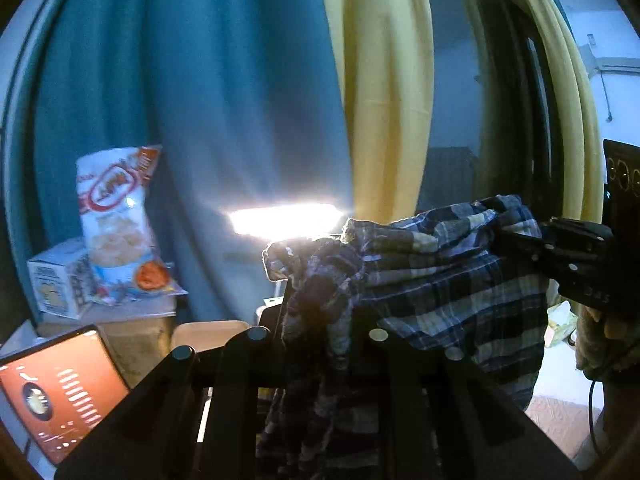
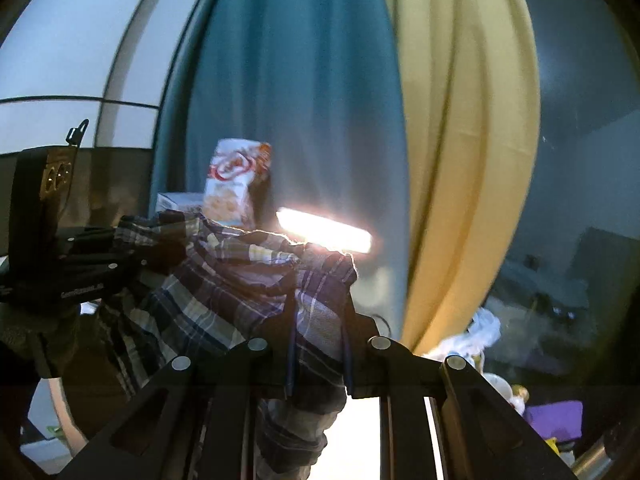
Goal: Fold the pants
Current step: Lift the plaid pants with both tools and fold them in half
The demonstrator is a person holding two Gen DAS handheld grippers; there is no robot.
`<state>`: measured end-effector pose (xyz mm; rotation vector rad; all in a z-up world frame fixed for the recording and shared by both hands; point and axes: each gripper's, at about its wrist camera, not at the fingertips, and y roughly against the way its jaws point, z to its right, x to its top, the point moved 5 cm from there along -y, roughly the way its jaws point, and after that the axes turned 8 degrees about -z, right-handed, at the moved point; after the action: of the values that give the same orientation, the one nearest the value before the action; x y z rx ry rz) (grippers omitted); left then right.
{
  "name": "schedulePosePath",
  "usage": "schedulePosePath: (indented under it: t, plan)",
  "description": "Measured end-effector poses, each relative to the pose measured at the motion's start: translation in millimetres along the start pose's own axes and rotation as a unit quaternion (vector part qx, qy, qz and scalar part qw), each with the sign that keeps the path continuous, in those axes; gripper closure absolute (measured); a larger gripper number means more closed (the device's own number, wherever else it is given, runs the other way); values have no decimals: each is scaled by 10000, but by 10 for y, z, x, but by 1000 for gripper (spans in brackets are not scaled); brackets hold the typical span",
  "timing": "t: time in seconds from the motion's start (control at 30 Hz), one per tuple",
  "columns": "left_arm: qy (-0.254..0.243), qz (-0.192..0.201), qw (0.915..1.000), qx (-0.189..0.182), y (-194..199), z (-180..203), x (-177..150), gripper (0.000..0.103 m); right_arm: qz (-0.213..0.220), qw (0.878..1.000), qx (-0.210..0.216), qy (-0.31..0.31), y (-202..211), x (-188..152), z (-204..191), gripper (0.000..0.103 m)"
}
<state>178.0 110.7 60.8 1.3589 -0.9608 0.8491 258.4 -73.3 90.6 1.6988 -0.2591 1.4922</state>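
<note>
The plaid pants [image 1: 440, 280] hang in the air, stretched between my two grippers. In the left wrist view my left gripper [image 1: 320, 292] is shut on a bunched edge of the cloth, which hides its fingertips. At the right of that view, my right gripper [image 1: 516, 240] pinches the other end, held by a gloved hand [image 1: 600, 340]. In the right wrist view the pants [image 2: 208, 280] run leftward from my right gripper [image 2: 319, 292], which is shut on the fabric. My left gripper [image 2: 148, 258] grips the far end there.
A blue curtain [image 1: 200, 100] and a yellow curtain [image 1: 384, 100] hang behind, with a bright light bar [image 1: 284, 218] low between them. A snack bag [image 1: 116, 220] and a box [image 1: 60, 276] stand at left. An orange-lit screen [image 1: 60, 392] sits near. Clutter [image 2: 484, 328] lies at right.
</note>
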Motion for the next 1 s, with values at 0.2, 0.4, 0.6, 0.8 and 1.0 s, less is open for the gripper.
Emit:
schedulePosePath:
  t: [0.2,0.4,0.6,0.8,1.0]
  plan:
    - [40,33,9993,361,320,-295,-92,88,230,9991,335,148,72,97,-408,85]
    - [123,-167,9977,647,574,-584,-318,88,281,9970,703,134,47,127,-828,85]
    - [177,-366,9954,873,760,-763,-524,88,147,9955,915,189,-75,45,-1154,85]
    - [262,-740,9934,841,476,-978,-766,88,-322,9942,1030,4,-490,-193,-1280,85]
    - [609,-1108,9901,604,-57,-1208,-1026,88,-796,9921,948,-227,-972,-393,-1247,85]
